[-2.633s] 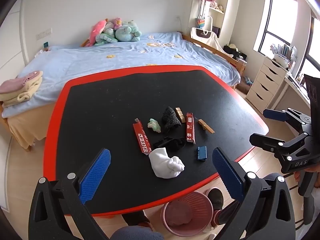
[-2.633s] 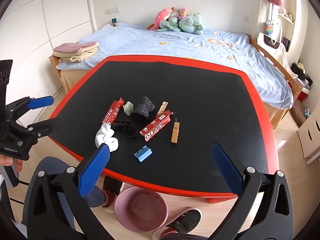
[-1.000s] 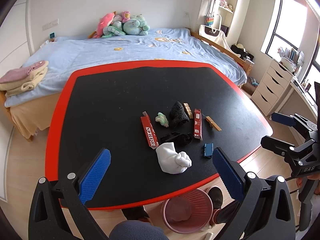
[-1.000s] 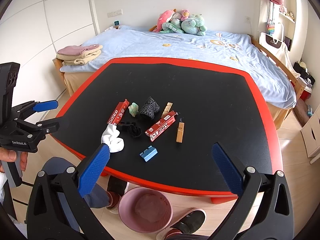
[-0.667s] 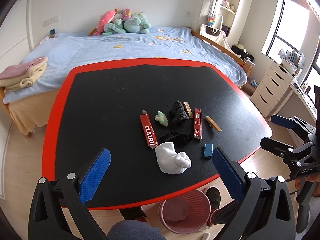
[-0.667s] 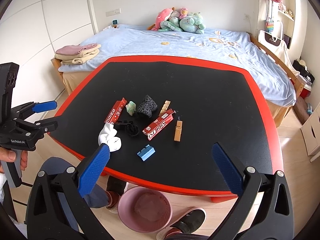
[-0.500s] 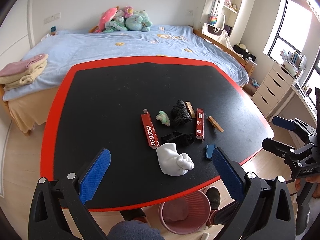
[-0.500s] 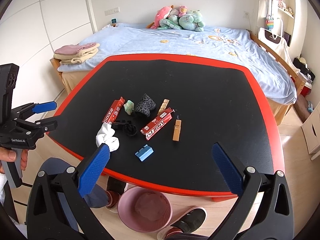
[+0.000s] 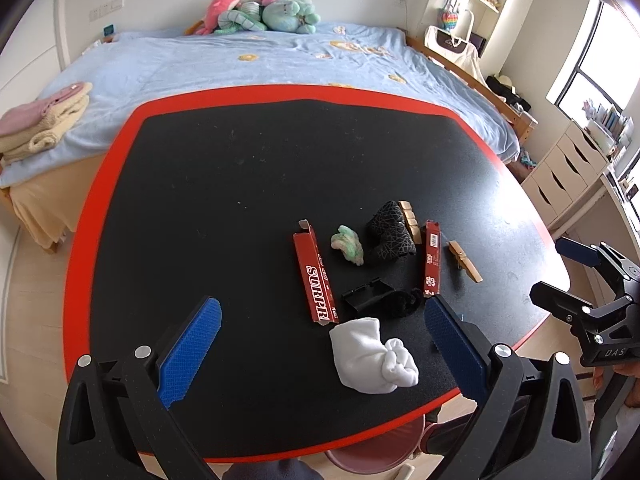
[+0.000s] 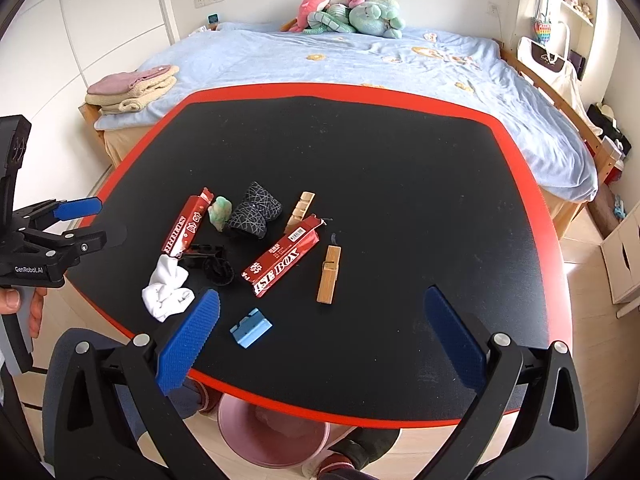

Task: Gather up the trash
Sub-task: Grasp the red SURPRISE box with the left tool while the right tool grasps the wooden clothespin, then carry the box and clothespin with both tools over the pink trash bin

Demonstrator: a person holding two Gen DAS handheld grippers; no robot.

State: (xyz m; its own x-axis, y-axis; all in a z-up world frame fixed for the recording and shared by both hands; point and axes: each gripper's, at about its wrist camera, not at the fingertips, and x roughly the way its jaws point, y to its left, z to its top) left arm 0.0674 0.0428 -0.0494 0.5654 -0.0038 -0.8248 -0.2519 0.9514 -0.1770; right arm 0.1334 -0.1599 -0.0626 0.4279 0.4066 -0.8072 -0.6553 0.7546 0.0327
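Note:
A cluster of items lies near the front of the black table [image 9: 240,184]: two red cartons [image 9: 316,276] [image 10: 282,261], a green wad [image 9: 347,239], a black patterned sock [image 9: 390,232], a white sock [image 9: 372,356], a black clip [image 9: 366,294], wooden pegs [image 10: 329,274] and a blue clip [image 10: 251,327]. My left gripper [image 9: 320,344] is open and empty, hovering just short of the white sock. My right gripper [image 10: 320,332] is open and empty above the table's front edge, right of the blue clip. A pink bin [image 10: 272,436] stands on the floor under that edge.
The table has a red rim [image 10: 360,88]. A blue bed [image 10: 360,56] with plush toys stands behind it, folded towels [image 10: 132,88] at its corner. White drawers [image 9: 568,172] stand at the right. The person's feet [image 10: 352,460] are beside the bin.
Both grippers have moved a little forward and lower toward the table. The items look larger. Nothing on the table has moved and both grippers stay open.

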